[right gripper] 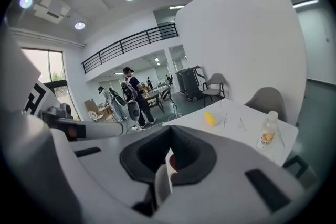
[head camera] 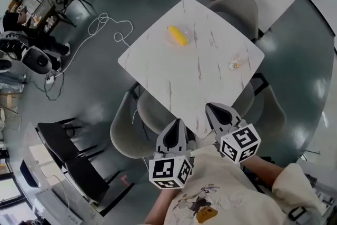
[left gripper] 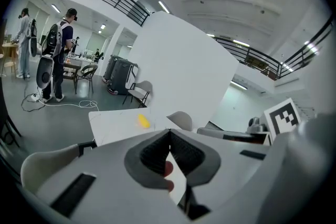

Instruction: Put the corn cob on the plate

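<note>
Since corn cob (head camera: 179, 35) is seen on plate (head camera: 190, 35) | left hand-held gripper (head camera: 176, 124), right hand-held gripper (head camera: 211, 108) held clear of counter (head camera: 174, 87), closed, empty.

The corn cob (head camera: 178, 35) lies on the plate (head camera: 170, 42) toward the counter's (head camera: 174, 81) far-left edge; a bottle (head camera: 235, 63) stands near the right corner, well apart from it; one chair (head camera: 239, 8) sits behind the counter, another (head camera: 126, 126) before it; a cable (head camera: 100, 26) trails across the floor to the left.
</note>
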### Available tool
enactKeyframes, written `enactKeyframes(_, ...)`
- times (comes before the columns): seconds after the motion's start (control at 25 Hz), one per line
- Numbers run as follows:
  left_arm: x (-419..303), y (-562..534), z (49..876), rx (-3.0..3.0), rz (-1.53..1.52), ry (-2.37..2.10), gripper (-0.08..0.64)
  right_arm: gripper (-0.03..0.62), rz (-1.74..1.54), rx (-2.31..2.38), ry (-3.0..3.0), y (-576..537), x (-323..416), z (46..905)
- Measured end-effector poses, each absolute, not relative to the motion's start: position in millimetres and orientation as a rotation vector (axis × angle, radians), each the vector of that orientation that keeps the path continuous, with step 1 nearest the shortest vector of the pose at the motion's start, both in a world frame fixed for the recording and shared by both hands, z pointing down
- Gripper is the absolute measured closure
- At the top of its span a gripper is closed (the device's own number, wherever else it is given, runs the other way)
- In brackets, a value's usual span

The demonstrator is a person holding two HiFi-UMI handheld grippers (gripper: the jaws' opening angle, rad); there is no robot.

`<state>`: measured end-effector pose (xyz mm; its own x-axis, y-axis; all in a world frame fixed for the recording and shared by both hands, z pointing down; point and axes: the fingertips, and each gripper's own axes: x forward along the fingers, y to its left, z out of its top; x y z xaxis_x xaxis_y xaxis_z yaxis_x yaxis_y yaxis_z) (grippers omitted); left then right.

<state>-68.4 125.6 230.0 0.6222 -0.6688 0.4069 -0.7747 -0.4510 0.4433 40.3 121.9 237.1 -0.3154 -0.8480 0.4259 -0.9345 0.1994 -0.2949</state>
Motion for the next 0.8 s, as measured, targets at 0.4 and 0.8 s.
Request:
enactKeyframes(0.4, -61.4, 165.6, 223.0, 2.297, 0.263, -1.063, 0.552, 0.588, 0.841, 1.785, -2.307, 173.5, 21.4, 224.9)
enactKeyframes(0.8, -58.3, 200.0, 218.7, 2.263, 0.304, -1.000, 0.552, 0.588, 0.967, 1.747, -2.244, 211.8, 3.1, 232.1)
